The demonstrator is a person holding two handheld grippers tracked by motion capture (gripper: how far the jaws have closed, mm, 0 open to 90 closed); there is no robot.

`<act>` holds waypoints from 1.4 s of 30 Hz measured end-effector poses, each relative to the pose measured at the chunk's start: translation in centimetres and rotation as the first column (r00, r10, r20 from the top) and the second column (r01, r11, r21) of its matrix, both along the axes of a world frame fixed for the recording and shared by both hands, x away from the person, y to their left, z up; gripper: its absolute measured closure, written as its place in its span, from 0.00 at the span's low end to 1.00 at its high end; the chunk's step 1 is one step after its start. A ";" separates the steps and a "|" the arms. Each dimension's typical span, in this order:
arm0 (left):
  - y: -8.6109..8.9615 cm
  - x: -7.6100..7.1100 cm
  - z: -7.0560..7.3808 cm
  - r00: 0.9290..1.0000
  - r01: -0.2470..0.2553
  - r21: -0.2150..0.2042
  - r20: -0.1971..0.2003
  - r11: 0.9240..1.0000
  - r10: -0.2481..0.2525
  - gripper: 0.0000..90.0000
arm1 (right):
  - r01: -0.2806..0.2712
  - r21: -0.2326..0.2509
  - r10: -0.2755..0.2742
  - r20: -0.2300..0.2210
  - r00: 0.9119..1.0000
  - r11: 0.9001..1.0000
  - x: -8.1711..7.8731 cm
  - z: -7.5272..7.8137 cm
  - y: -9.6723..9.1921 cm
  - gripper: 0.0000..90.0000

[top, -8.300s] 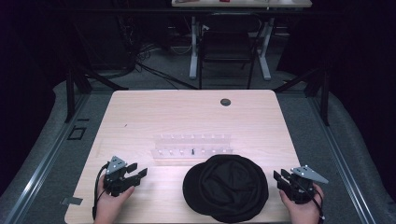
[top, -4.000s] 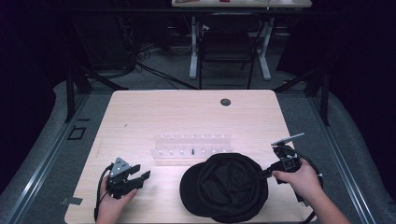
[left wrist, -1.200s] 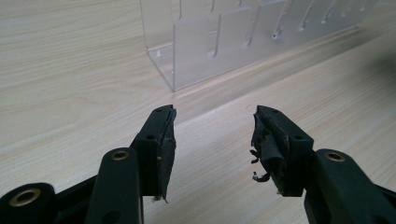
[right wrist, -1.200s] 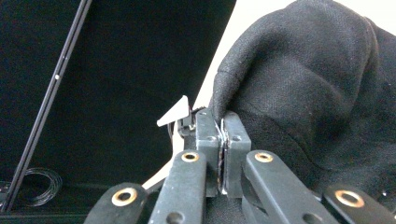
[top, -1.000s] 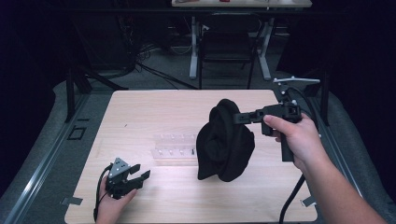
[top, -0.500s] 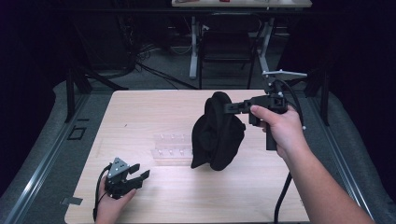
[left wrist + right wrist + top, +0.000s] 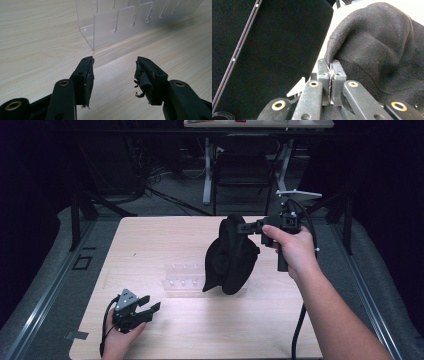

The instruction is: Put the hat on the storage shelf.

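A black cloth cap (image 7: pixel 231 257) hangs in the air over the middle of the wooden table (image 7: pixel 150 235), pinched at its top edge by my right gripper (image 7: pixel 243 227), which is shut on it. In the right gripper view the jaws press together on a fold of the cap (image 7: pixel 374 50), right gripper (image 7: pixel 331 65). My left gripper (image 7: pixel 148 306) rests open on the table near the front left corner. In the left gripper view the left gripper (image 7: pixel 113 67) has nothing between its jaws. It faces a clear plastic rack (image 7: pixel 130 20).
The clear plastic rack (image 7: pixel 182 276) stands on the table just left of the hanging cap, partly behind it. A small dark round spot lies at the table's far edge, hidden now by the cap. Desk legs and cables (image 7: pixel 210 165) stand on the floor beyond the table.
My right gripper has taken the cap off the table, lifted it and carried it up and slightly back. It now hangs a little farther left. The left gripper has stayed put.
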State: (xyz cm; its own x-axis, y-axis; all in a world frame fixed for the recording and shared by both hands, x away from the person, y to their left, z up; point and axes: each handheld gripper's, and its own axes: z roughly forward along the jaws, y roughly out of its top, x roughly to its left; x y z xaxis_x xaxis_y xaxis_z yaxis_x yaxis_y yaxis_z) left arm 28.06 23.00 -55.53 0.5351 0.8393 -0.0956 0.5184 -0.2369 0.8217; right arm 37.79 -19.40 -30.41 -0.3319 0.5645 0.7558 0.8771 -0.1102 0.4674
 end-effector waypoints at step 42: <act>-4.3 0.4 4.9 0.986 0.106 -0.040 0.131 0.994 -0.100 0.55 | 0.013 0.077 -0.012 -0.010 1.000 0.997 2.8 -1.7 3.4 0.98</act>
State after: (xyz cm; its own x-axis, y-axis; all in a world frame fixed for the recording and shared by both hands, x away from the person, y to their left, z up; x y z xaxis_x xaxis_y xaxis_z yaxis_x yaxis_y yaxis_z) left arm 28.47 18.75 -50.64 0.6291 0.7751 -0.0582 0.3822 -0.2433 0.8915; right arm 40.57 -16.04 -32.16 -0.3175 0.5088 0.8002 0.8798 -0.1566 0.4487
